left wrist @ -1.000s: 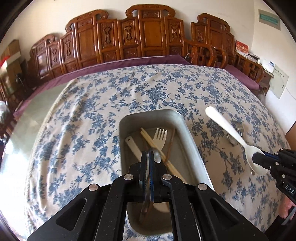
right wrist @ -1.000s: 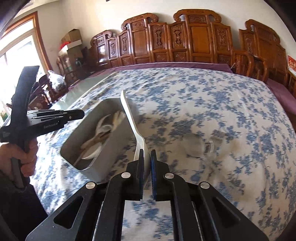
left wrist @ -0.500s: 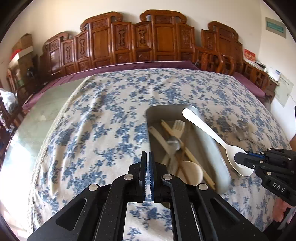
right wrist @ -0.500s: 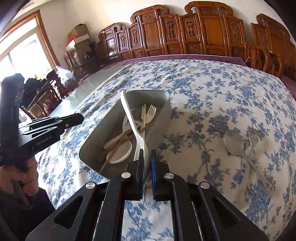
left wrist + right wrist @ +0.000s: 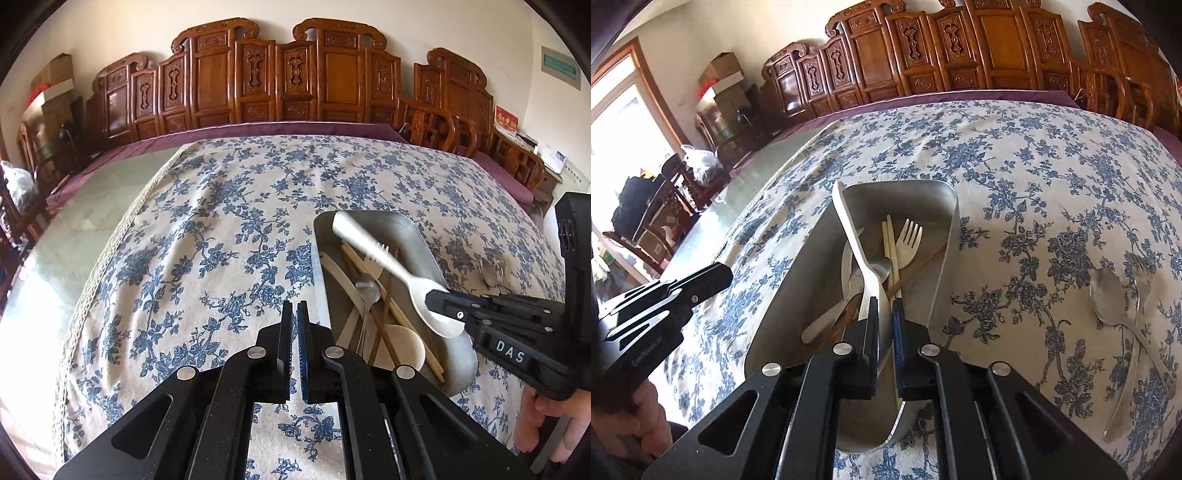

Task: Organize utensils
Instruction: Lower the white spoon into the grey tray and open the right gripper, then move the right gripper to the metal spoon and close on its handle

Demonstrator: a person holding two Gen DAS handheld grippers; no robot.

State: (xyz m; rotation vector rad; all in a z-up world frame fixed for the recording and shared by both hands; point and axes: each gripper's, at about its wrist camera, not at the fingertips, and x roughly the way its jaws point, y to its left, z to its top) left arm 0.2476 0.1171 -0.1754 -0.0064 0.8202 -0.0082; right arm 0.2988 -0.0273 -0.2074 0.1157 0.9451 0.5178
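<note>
A grey metal tray (image 5: 436, 236) (image 5: 945, 236) lies on the flowered cloth and holds a pale fork (image 5: 908, 240), chopsticks (image 5: 892, 254) and spoons. My right gripper (image 5: 884, 306) (image 5: 437, 299) hangs over the tray's near end and its jaws are opening. The bowl of a white spoon (image 5: 849, 229) (image 5: 388, 258) is between them, leaning on the left finger with a gap at the right pad. Its handle slants over the tray and is blurred. My left gripper (image 5: 294, 306) (image 5: 716, 277) is shut and empty, above the cloth left of the tray.
A metal spoon (image 5: 1108, 291) and a metal fork (image 5: 1141, 284) lie together on the cloth right of the tray. Carved wooden chairs (image 5: 295, 85) line the far side of the table. A hand (image 5: 546, 424) grips the right tool's handle.
The right gripper carried the white spoon leftward over the tray, and its jaws now show a wider gap. The left gripper slid left, off the tray, and stayed shut.
</note>
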